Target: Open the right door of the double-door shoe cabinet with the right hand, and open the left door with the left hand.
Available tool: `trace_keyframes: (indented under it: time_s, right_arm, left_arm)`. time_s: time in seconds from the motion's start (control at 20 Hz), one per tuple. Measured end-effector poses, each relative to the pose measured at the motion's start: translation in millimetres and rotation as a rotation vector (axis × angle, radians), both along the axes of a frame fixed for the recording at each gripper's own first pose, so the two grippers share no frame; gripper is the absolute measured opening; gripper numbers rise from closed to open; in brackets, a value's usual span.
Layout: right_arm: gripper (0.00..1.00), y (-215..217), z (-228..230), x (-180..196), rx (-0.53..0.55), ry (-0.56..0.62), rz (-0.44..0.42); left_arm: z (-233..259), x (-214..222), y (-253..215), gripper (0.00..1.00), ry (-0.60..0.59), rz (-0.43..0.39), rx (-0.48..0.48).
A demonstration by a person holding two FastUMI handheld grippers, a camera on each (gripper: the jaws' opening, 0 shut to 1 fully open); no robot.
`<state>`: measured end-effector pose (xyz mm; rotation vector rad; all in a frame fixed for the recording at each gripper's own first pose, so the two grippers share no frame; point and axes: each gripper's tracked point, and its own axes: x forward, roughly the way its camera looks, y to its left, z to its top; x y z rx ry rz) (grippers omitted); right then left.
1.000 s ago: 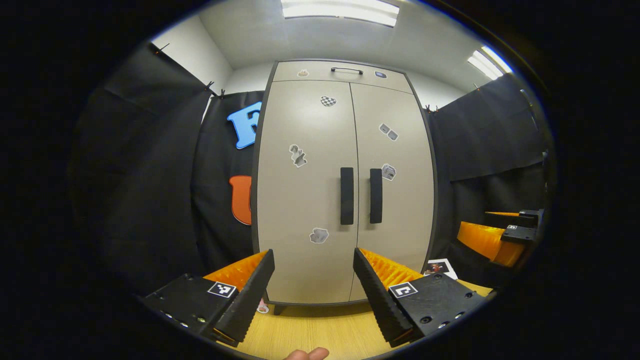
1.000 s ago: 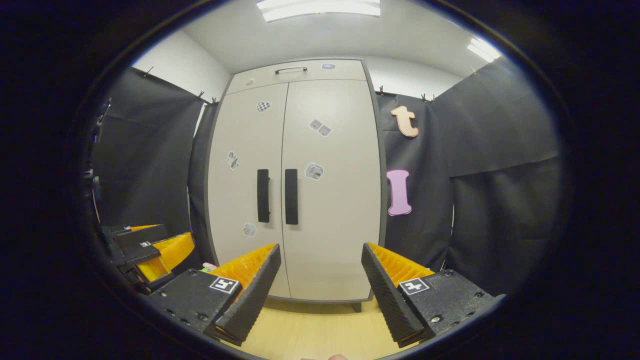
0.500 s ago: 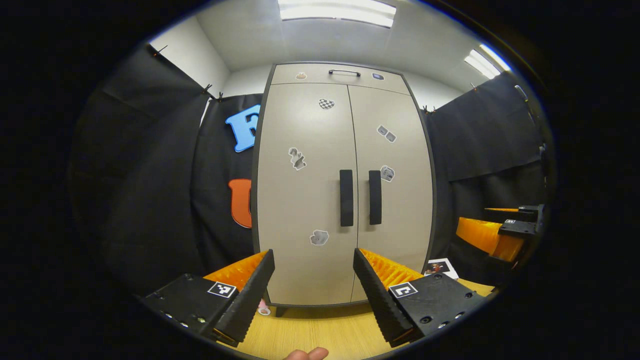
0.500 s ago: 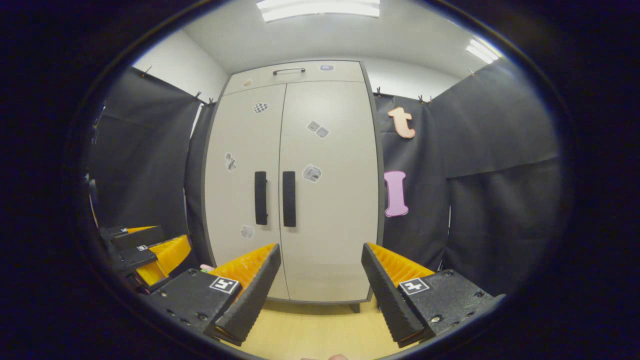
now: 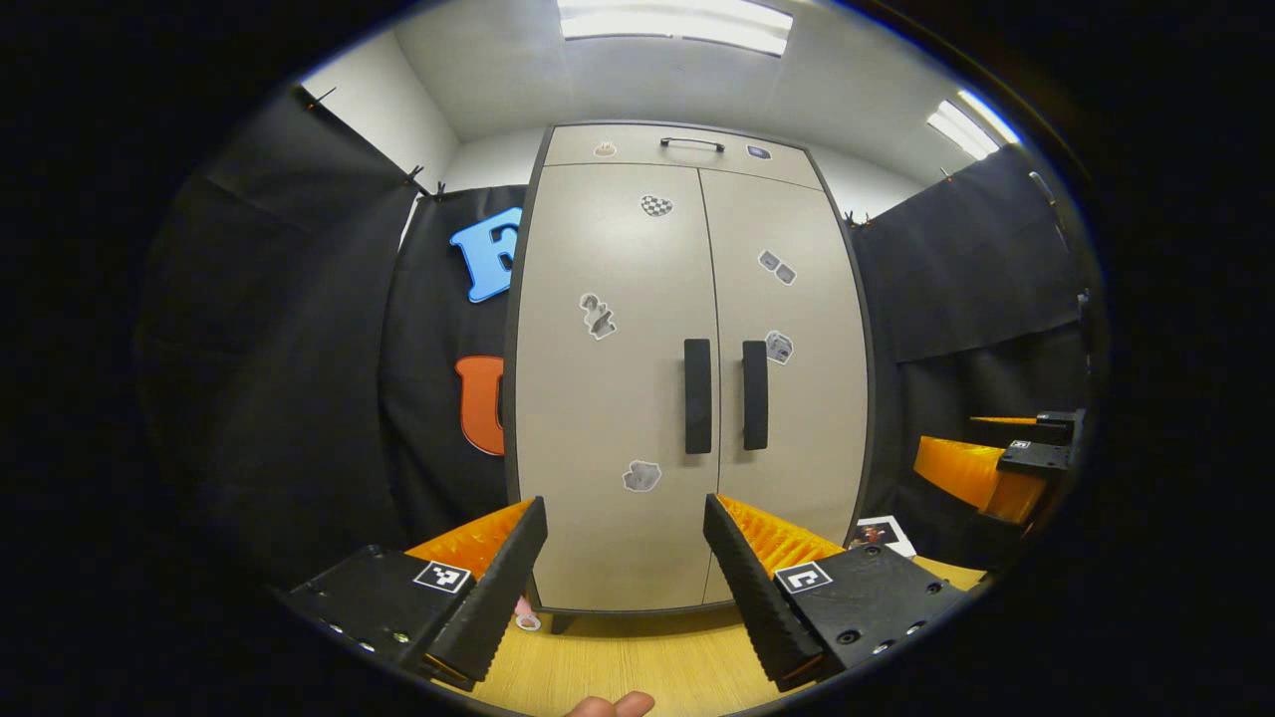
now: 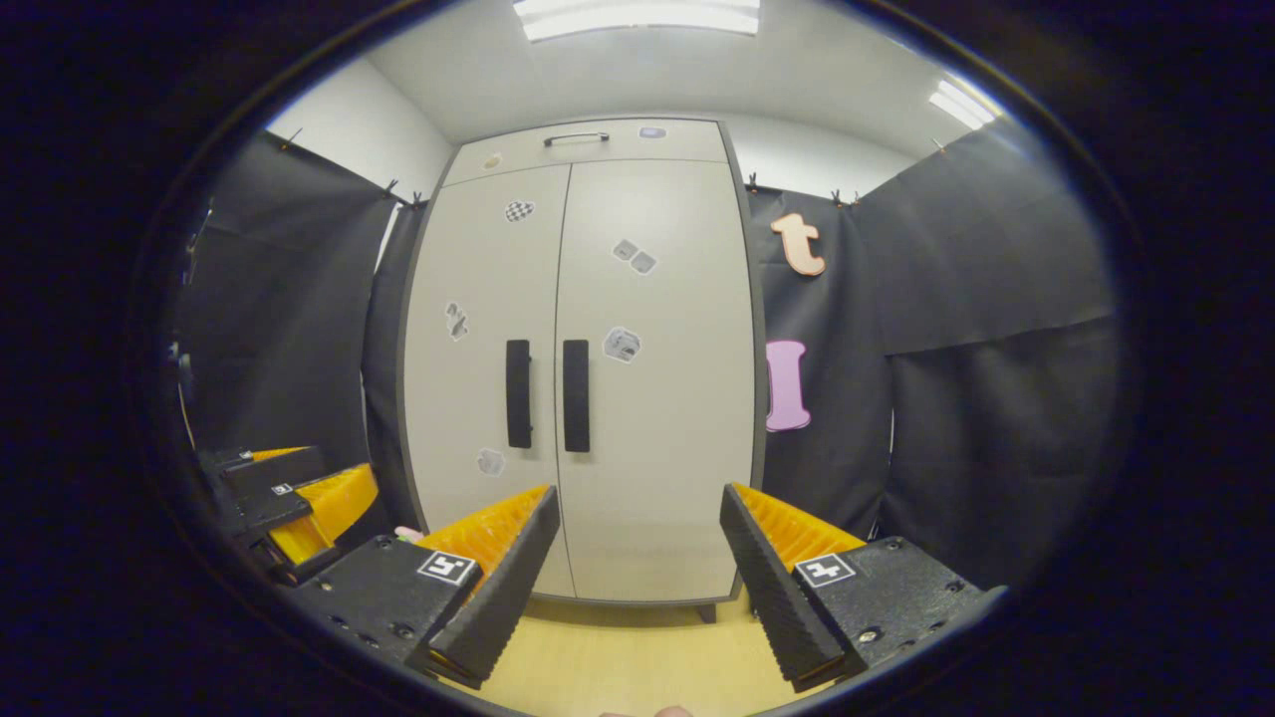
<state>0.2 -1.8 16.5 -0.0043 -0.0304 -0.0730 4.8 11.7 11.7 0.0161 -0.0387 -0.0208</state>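
Two closed doors front the pale shoe cabinet [image 5: 687,378], which stands on a light wood floor [image 5: 628,662] against black cloth walls under bright ceiling lights, its left door handle [image 5: 697,395] and right door handle [image 6: 576,395] dark and upright just beside the centre seam. Both the left hand-held gripper [image 5: 626,578] and the right hand-held gripper [image 6: 637,568] are spread wide and hold nothing, well apart from the cabinet. Small stickers on the doors are too small to make out, a fingertip [image 5: 613,705] is cut off at the bottom edge of the left gripper view, and a card [image 5: 877,533] on the floor beside the cabinet is partly hidden.
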Motion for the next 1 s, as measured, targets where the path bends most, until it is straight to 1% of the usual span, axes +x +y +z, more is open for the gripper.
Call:
trace_keyframes:
  time_s: [0.2, 0.4, 0.65, 0.8, 1.0]
  right_arm:
    - [1.00, 6.3, 5.9, 12.4, 0.013, 0.002, 0.006]
    - [1.00, 15.3, 28.6, 40.0, 0.013, -0.027, 0.026]
    - [1.00, 34.7, 47.4, 104.8, 0.032, -0.013, 0.075]
    - [1.00, 39.0, 58.4, 145.8, 0.023, -0.018, 0.065]
    - [1.00, 46.1, 52.8, 190.5, 0.001, 0.022, 0.057]
  left_arm:
    - [-0.1, 0.2, 1.7, 0.95, 0.003, -0.007, -0.004]
    - [-3.2, -6.6, 6.2, 0.95, 0.016, -0.005, 0.010]
    - [-11.9, -17.8, 8.7, 0.95, 0.039, -0.002, 0.008]
    - [-15.9, -24.6, 8.5, 0.95, 0.047, -0.006, 0.005]
    - [-18.0, -30.3, 5.2, 0.95, 0.050, -0.015, 0.007]
